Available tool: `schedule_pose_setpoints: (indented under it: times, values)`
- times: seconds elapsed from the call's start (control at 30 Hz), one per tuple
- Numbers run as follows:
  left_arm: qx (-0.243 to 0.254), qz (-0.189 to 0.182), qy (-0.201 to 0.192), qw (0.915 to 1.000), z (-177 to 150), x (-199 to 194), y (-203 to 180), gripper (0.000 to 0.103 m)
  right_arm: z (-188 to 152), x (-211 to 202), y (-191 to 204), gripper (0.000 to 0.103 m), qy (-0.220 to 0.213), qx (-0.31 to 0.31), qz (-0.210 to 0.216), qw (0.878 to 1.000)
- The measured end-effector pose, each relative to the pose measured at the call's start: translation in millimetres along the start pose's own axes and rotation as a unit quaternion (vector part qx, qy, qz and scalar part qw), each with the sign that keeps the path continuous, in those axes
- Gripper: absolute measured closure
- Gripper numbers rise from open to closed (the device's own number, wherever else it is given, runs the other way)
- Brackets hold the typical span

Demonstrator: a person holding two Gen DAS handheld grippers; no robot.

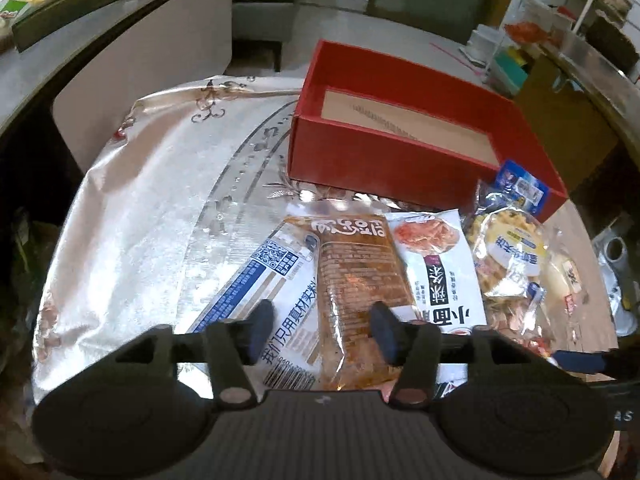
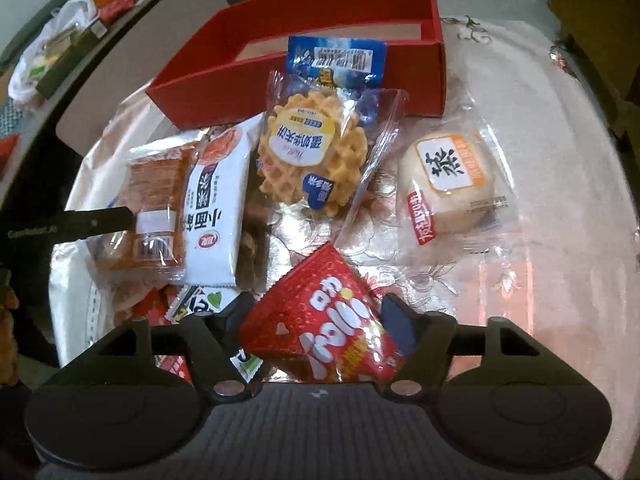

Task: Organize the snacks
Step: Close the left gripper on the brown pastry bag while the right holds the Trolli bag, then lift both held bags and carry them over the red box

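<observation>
An empty red box stands on the table beyond a pile of snacks; it also shows in the right wrist view. My left gripper is open, its fingers either side of a brown snack pack, which lies on a white and blue pack. My right gripper is shut on a red snack packet. Ahead of it lie a waffle pack, a round bun pack, a white noodle pack and a blue packet leaning on the box.
A shiny patterned cloth covers the round table. A grey counter with a dark long box stands at the left. A wooden shelf with clutter stands at the right. More small wrappers lie near my right gripper.
</observation>
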State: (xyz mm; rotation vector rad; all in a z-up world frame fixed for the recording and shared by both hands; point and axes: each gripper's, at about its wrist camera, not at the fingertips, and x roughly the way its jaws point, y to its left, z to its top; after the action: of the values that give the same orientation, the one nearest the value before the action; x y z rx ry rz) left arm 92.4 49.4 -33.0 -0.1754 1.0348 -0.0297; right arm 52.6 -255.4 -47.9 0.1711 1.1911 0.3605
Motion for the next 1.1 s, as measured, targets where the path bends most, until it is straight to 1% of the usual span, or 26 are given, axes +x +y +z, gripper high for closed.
schedule_pose_setpoints:
  times: [0.07, 0.1, 0.13, 0.2, 0.23, 0.3, 0.33, 0.37, 0.4, 0.43, 0.47, 0.53, 0.6, 0.63, 0.67, 0.7, 0.73, 0.77, 0.83, 0.87, 0.93, 0.97, 1.0, 1.03, 1.07, 1.1]
  values:
    - [0.009, 0.004, 0.003, 1.0, 0, 0, -10, 0.051, 0, -5, -1, 0.023, -0.006, -0.005, -0.023, 1.0]
    - [0.018, 0.002, 0.002, 0.9998, -1, -1, -17, 0.047, -3, -7, 1, 0.018, -0.008, -0.014, -0.036, 0.999]
    - [0.029, 0.003, -0.001, 0.9996, -1, -1, -25, 0.042, -5, -7, 2, 0.017, -0.007, -0.022, -0.042, 0.999]
    - [0.046, 0.013, -0.007, 0.9988, 1, 1, -39, 0.04, -12, -4, 2, 0.017, 0.0, -0.033, -0.043, 0.999]
    - [0.051, 0.023, -0.003, 0.9984, 1, 6, -46, 0.04, -13, -1, 1, 0.017, 0.005, -0.038, -0.045, 0.998]
    - [0.051, 0.049, 0.024, 0.9972, 1, 22, -54, 0.04, -18, 4, -3, 0.016, 0.013, -0.038, -0.051, 0.998]
    - [0.052, 0.066, 0.028, 0.996, -1, 31, -59, 0.04, -19, 4, -4, 0.016, 0.01, -0.038, -0.047, 0.998]
    - [0.061, 0.082, 0.018, 0.9946, -3, 34, -63, 0.04, -19, 4, -4, 0.017, 0.01, -0.04, -0.047, 0.998]
    - [0.069, 0.097, 0.013, 0.9928, -4, 36, -69, 0.042, -19, 4, -3, 0.017, 0.01, -0.045, -0.049, 0.998]
    - [0.068, 0.098, 0.01, 0.9928, -4, 35, -72, 0.051, -20, 5, -3, 0.017, 0.007, -0.049, -0.049, 0.998]
    - [0.063, 0.096, 0.008, 0.9934, -4, 32, -72, 0.054, -21, 5, -3, 0.017, 0.004, -0.053, -0.05, 0.997]
    - [0.048, 0.086, 0.009, 0.9951, -2, 25, -70, 0.062, -26, 4, -1, 0.025, 0.002, -0.063, -0.058, 0.996]
    - [0.041, 0.076, 0.011, 0.9962, -2, 18, -66, 0.067, -28, 0, -2, 0.05, 0.001, -0.075, -0.073, 0.994]
    - [0.042, 0.075, 0.01, 0.9962, -3, 13, -65, 0.07, -28, -3, -8, 0.058, 0.003, -0.06, -0.06, 0.996]
    - [0.045, 0.075, 0.008, 0.9961, -5, 8, -64, 0.071, -27, -7, -15, 0.073, 0.007, -0.038, -0.038, 0.999]
    - [0.046, 0.075, 0.007, 0.9961, -7, 5, -63, 0.074, -28, -10, -20, 0.075, 0.008, -0.026, -0.026, 0.999]
    - [0.04, 0.074, 0.006, 0.9964, -10, 1, -60, 0.077, -29, -12, -21, 0.075, 0.005, -0.027, -0.029, 0.999]
    - [0.029, 0.063, 0.008, 0.9975, -13, -2, -56, 0.077, -30, -14, -20, 0.075, 0.001, -0.033, -0.036, 0.999]
    - [0.007, 0.036, 0.017, 0.9992, -17, -4, -48, 0.077, -32, -18, -22, 0.072, -0.003, -0.027, -0.028, 0.999]
    - [-0.014, 0.033, 0.016, 0.9992, -19, -6, -45, 0.077, -33, -19, -23, 0.066, -0.003, -0.02, -0.023, 1.0]
    - [-0.031, 0.036, 0.008, 0.9988, -18, -4, -43, 0.074, -37, -22, -22, 0.062, -0.003, -0.023, -0.019, 1.0]
    - [-0.031, 0.044, 0.008, 0.9985, -18, -2, -46, 0.071, -39, -23, -20, 0.055, -0.005, -0.028, -0.022, 0.999]
    - [-0.03, 0.052, 0.009, 0.9981, -19, 2, -50, 0.066, -40, -25, -17, 0.045, -0.003, -0.033, -0.023, 0.999]
    - [-0.024, 0.059, 0.006, 0.9979, -20, 5, -57, 0.056, -41, -27, -16, 0.04, -0.004, -0.039, -0.024, 0.999]
    - [-0.014, 0.066, 0.005, 0.9977, -21, 7, -64, 0.049, -42, -29, -17, 0.032, -0.006, -0.043, -0.025, 0.999]
    - [0.005, 0.078, 0.006, 0.9969, -22, 12, -74, 0.038, -43, -30, -18, 0.027, -0.003, -0.047, -0.026, 0.999]
